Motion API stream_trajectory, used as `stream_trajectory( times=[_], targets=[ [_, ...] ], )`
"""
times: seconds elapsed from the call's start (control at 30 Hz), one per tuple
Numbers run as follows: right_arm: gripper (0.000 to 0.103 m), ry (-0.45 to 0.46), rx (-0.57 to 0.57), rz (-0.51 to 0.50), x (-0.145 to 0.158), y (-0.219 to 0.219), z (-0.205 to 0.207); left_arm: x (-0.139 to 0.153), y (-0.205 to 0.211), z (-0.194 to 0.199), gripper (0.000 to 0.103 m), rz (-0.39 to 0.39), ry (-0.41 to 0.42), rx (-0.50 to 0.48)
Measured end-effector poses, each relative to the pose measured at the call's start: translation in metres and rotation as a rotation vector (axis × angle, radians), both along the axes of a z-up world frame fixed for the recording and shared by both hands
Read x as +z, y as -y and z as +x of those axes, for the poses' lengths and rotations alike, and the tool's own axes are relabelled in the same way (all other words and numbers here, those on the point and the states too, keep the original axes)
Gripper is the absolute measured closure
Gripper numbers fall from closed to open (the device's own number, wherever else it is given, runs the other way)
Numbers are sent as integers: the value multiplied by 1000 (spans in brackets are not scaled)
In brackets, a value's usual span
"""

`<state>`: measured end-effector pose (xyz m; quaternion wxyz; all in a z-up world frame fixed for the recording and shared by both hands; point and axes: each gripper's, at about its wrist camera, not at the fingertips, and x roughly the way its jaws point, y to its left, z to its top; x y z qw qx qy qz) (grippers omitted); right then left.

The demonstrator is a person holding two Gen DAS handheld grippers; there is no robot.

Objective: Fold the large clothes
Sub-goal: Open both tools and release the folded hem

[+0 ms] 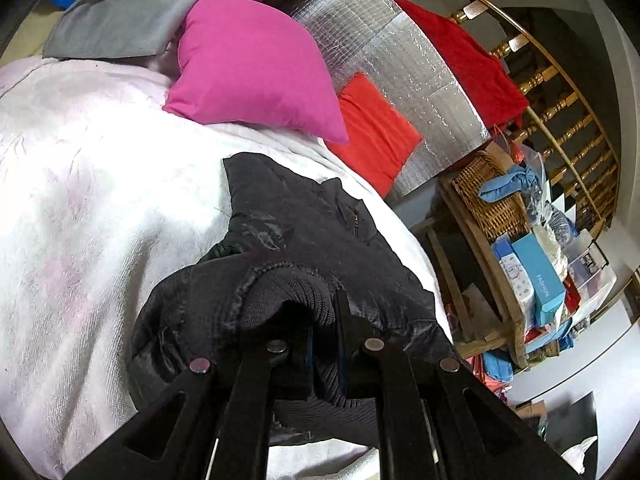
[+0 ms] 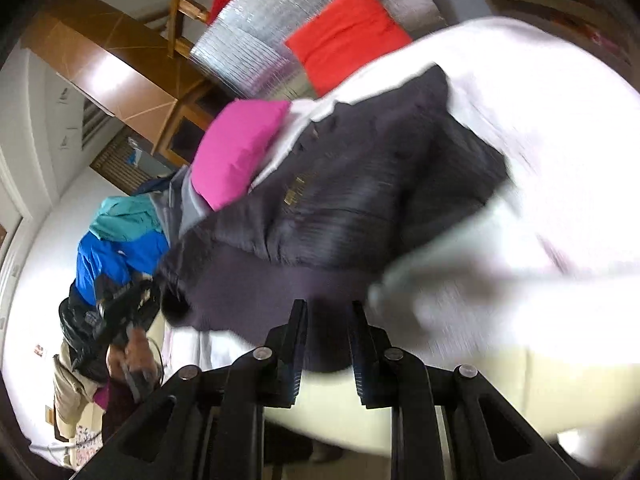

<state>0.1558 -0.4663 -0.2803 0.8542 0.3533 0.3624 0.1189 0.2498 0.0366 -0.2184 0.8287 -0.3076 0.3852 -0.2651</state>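
A black padded jacket (image 1: 320, 232) lies on a white towel-covered bed (image 1: 80, 184). My left gripper (image 1: 324, 320) is shut on the jacket's ribbed knit hem, which bunches up between its fingers. In the right wrist view the same jacket (image 2: 340, 200) is spread across the bed (image 2: 540, 140), blurred by motion. My right gripper (image 2: 328, 320) sits at the jacket's near edge with dark fabric between its fingers, which stand a little apart; whether it grips the cloth is unclear. The left gripper (image 2: 120, 308) also shows there, holding the jacket's far corner.
A pink pillow (image 1: 248, 68), an orange pillow (image 1: 372, 132) and grey clothing (image 1: 132, 12) lie at the bed's head, against silver foil board (image 1: 408, 80). A cluttered wooden shelf (image 1: 520, 264) stands right of the bed. Blue and teal clothes (image 2: 120, 240) are piled beyond.
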Motion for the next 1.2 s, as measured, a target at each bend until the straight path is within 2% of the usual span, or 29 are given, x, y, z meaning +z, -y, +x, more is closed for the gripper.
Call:
stream_trajectory(
  times=[0.1, 0.13, 0.17, 0.2, 0.23, 0.27, 0.3, 0.37, 0.47, 0.53, 0.57, 0.67, 0.73, 0.8, 0.93, 1.1, 1.2],
  targets=[
    [79, -49, -56, -23, -8, 11, -14, -5, -2, 0, 94, -14, -7, 6],
    [78, -48, -74, -11, -7, 15, -13, -6, -1, 0, 94, -14, -8, 8],
    [74, -32, -90, 59, -7, 23, -10, -7, 1, 0, 94, -9, -7, 9],
    [55, -10, -99, 125, -7, 29, -5, -8, 3, -1, 94, 8, -3, 9],
    [39, 6, -110, 154, -7, 32, -1, -9, 5, -1, 94, 22, 1, 8],
    [19, 35, -132, 169, -3, 33, 5, -11, 6, 0, 94, 35, 2, 6],
    [18, 60, -133, 165, 0, 31, 13, -14, 7, 1, 94, 42, -2, 0],
    [18, 62, -100, 152, 0, 24, 34, -20, 5, 3, 94, 51, -18, 0],
    [18, 4, -80, 134, -16, 13, 69, -27, 0, 8, 94, 50, -43, 2],
    [36, -11, -50, 176, -27, 5, 87, -29, -2, 10, 94, 40, -46, -1],
    [63, -12, -36, 181, -28, 1, 93, -28, -2, 11, 94, 37, -43, -3],
    [71, 24, 6, 71, -9, -14, 101, -22, -3, 18, 94, 23, -39, 2],
    [71, 84, 42, 24, 16, -19, 105, -16, -4, 27, 94, 6, -36, 10],
    [71, 165, 26, 20, 41, -11, 111, -4, -4, 43, 94, -23, -27, 20],
    [72, 260, -79, 106, 66, 29, 144, 14, 2, 83, 94, -49, 1, 42],
    [72, 286, -235, 276, 47, 91, 220, 24, 26, 145, 94, -56, 34, 46],
    [72, 246, -285, 284, 29, 106, 262, 20, 46, 183, 94, -32, 34, 43]
  ],
)
